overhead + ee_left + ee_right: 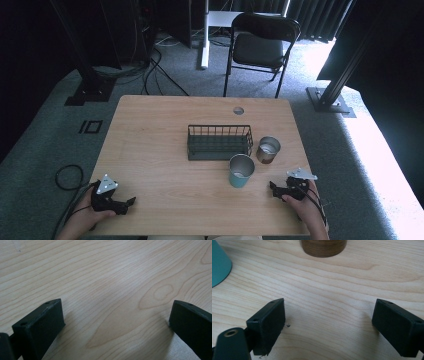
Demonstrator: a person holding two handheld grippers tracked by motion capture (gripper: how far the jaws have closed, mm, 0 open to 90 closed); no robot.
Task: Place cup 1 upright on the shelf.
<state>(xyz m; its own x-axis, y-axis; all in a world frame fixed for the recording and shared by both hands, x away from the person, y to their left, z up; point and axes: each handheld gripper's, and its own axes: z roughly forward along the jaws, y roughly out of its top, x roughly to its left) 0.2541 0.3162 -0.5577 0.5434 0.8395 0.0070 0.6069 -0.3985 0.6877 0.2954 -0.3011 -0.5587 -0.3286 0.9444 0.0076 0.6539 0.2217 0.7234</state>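
Note:
A dark wire basket (219, 142) stands near the middle of the wooden table (150, 140). To its right is a brown cup (268, 150) with a shiny inside, and in front of that a teal cup (241, 171). My left gripper (131, 201) rests low at the table's front left, held by a hand, jaws wide apart over bare wood (115, 310). My right gripper (272, 188) lies at the front right, just right of the teal cup, open with nothing between its jaws (329, 315); the teal cup (219, 265) and the brown cup (323, 247) sit ahead of it.
A round cable hole (238, 110) is in the table's far edge. A black folding chair (260, 45) stands behind the table, with dark frame posts (332, 85) on both sides and cables (67, 177) on the carpet at the left.

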